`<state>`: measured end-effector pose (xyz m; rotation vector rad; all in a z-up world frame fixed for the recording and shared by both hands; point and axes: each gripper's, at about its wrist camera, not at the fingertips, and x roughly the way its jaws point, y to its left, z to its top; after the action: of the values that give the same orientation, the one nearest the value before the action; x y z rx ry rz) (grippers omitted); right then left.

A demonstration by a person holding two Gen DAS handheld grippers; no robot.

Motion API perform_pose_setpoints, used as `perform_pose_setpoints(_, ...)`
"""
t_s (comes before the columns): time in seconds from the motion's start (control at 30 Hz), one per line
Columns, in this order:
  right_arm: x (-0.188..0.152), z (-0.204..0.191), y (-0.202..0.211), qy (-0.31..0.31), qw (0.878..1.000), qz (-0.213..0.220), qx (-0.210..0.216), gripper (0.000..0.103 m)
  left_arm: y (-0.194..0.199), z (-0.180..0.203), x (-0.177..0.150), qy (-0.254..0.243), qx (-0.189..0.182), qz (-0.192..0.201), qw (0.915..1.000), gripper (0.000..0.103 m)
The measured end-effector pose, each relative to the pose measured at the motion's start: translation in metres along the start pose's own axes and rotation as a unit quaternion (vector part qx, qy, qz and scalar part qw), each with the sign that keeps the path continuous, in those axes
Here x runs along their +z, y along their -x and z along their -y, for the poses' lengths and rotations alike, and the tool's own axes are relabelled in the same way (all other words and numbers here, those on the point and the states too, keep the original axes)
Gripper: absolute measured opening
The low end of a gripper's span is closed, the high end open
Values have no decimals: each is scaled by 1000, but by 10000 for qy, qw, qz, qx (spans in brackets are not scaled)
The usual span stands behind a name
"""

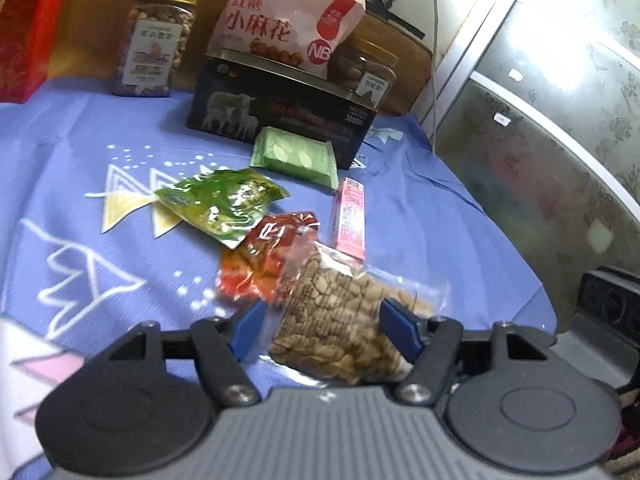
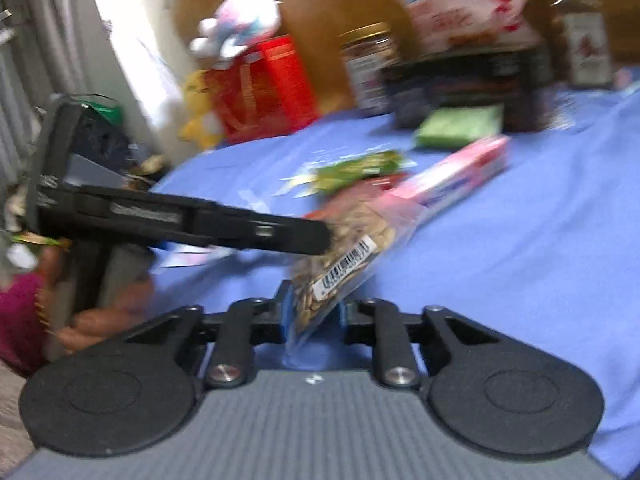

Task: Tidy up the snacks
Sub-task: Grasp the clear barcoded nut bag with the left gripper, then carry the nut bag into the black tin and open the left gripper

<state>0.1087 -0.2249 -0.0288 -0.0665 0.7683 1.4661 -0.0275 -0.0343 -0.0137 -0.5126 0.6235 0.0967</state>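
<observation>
Peanuts in a clear bag (image 1: 340, 320) sit right at my fingertips. My right tongs (image 2: 314, 316) are pinched tight on the bag's lower edge, near its barcode label, so that end is lifted and tilted. My left tongs (image 1: 324, 326) straddle the same bag with the blue pads (image 1: 250, 326) standing apart; the right pad looks close against the plastic, the left one clear of it, so I count them as open. In the right view my left tongs reach in from the side, held by a hand (image 2: 92, 320).

Just beyond the peanuts, a red snack packet (image 1: 260, 264) lies partly under the bag, touching it. Beside that are a green crinkled packet (image 1: 218, 204) and a slim pink box (image 1: 350, 220), all on the blue cloth (image 1: 100, 140). Farther on lies a pale green wafer pack (image 1: 296, 156) against a dark box (image 1: 280, 112). On that box leans a pink bag with red lettering (image 1: 280, 20). Jars with gold lids stand at either side, one left (image 1: 156, 40) and one right (image 1: 368, 68).
</observation>
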Motion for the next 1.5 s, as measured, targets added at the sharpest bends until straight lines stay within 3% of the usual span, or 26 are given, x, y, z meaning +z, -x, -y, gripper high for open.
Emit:
perform_pose_setpoints(0.23, 0, -9, -14, -283, 9963, -259, 769, 18, 32, -12, -16, 393, 191, 196, 9989, 68)
perform_pose_setpoints(0.33, -2, -15, -15, -199, 9931, -341, 1107, 18, 44, -23, -21, 606, 239, 263, 9975, 80)
perform_pose_setpoints(0.53, -1, -21, -12, -12, 9804, -310, 1947, 18, 58, -49, -26, 1256, -545, 309, 9901, 82)
perform_pose_setpoints(0.57, -1, -22, -11, -2, 9788, -289, 2026, 18, 58, -50, -27, 1321, -665, 310, 9885, 79)
perform_pose_setpoints(0.6, -1, -22, -10, -2, 9785, -281, 2045, 18, 58, -50, -28, 1350, -752, 309, 9875, 67)
perform_pose_setpoints(0.7, 1, -17, -10, -146, 9829, -234, 1823, 18, 56, -46, -27, 1240, -627, 321, 9898, 44)
perform_pose_setpoints(0.9, 7, -1, -4, -547, 9880, -35, 1444, 27, 52, -46, -18, 1355, -527, 466, 9883, 29)
perform_pose_setpoints(1.0, 9, 2, 0, -533, 9917, 81, 1169, 30, 48, -49, -12, 1426, -511, 522, 9871, 29)
perform_pose_setpoints(1.23, 3, -19, -10, 524, 9986, -75, -69, 43, 27, -52, -13, 1541, -46, 303, 9876, 29)
perform_pose_setpoints(1.37, -1, -25, -11, 968, 9950, -65, -258, 43, 26, -53, -14, 1553, -1, 322, 9873, 28)
perform_pose_setpoints(1.5, 2, -21, -10, 1027, 9943, 7, -301, 30, 27, -53, -11, 1594, -46, 313, 9867, 28)
